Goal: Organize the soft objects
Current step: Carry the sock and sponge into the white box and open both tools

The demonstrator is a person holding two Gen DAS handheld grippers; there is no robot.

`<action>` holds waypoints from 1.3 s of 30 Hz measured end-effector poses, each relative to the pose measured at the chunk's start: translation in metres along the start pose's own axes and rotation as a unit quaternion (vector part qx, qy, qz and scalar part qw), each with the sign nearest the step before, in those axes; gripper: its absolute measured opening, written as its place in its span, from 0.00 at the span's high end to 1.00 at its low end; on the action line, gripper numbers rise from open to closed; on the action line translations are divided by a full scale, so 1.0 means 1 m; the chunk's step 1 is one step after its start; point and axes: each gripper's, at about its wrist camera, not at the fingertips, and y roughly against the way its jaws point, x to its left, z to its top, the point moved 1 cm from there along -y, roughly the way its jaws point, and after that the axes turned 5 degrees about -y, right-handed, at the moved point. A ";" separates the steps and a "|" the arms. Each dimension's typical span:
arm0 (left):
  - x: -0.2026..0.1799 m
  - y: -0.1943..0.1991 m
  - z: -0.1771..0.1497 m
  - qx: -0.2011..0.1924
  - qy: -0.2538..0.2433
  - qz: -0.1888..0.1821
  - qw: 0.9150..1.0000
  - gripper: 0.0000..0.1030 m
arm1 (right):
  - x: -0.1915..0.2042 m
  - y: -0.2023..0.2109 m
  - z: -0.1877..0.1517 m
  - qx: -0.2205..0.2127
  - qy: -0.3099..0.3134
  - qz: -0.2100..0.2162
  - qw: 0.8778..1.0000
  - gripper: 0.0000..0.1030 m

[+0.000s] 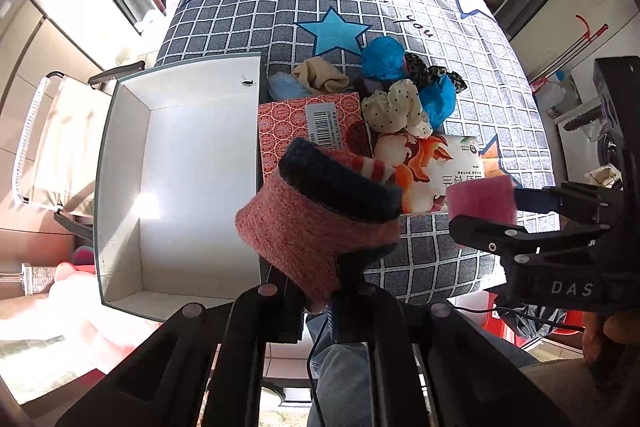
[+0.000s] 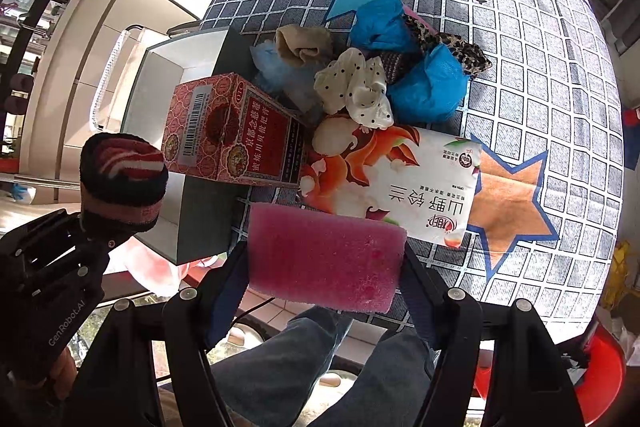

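Left gripper (image 1: 320, 291) pressed tight on a rolled pink-and-navy knitted sock bundle (image 1: 324, 203), red-and-white stripes peeking from the top, held up clear of the tabletop. Hanging right at the near edge of the table, just beside the open white rectangular cardboard box (image 1: 180, 179), over its right wall rather than inside. Nothing lying in the box, sunlight splashed across its floor.

Right gripper (image 2: 324, 267) clamped on a pink rectangular foam sponge (image 2: 326, 259), one finger on each short end, jaws standing fairly wide to fit the block. Sponge lifted off the cloth, hovering above the near corner of a white soft tissue pack printed with orange flowers (image 2: 404, 187). Seen from the left camera too, off to the right of the sock bundle.

Spread over the grey grid-patterned tablecloth with coloured stars (image 2: 540, 67): a red patterned carton with a barcode label (image 2: 232, 139), leaning against the white box. Behind it a loose heap, touching and overlapping: a beige crumpled cloth (image 2: 304, 45), a pale blue fluffy piece (image 2: 276, 67), a cream polka-dot fabric scrunch (image 2: 356, 87), two bright blue crumpled covers (image 2: 428, 87), a leopard-print strip (image 2: 452, 47). Blue-jeaned legs (image 2: 340, 359) below the table edge.
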 end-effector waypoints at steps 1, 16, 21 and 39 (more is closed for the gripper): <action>0.010 0.003 -0.003 -0.003 0.012 0.006 1.000 0.91 | 0.011 0.000 0.002 -0.003 0.013 -0.002 1.000 0.30; 0.121 0.011 -0.027 -0.036 0.163 0.040 0.985 0.91 | 0.146 -0.008 0.031 -0.011 0.178 -0.013 0.984 0.30; 0.134 0.009 -0.024 -0.042 0.177 0.050 0.982 0.91 | 0.173 -0.016 0.043 -0.009 0.195 -0.008 0.981 0.30; 0.153 -0.008 -0.021 -0.029 0.209 0.073 0.975 0.91 | 0.204 -0.040 0.073 0.009 0.202 -0.008 0.979 0.30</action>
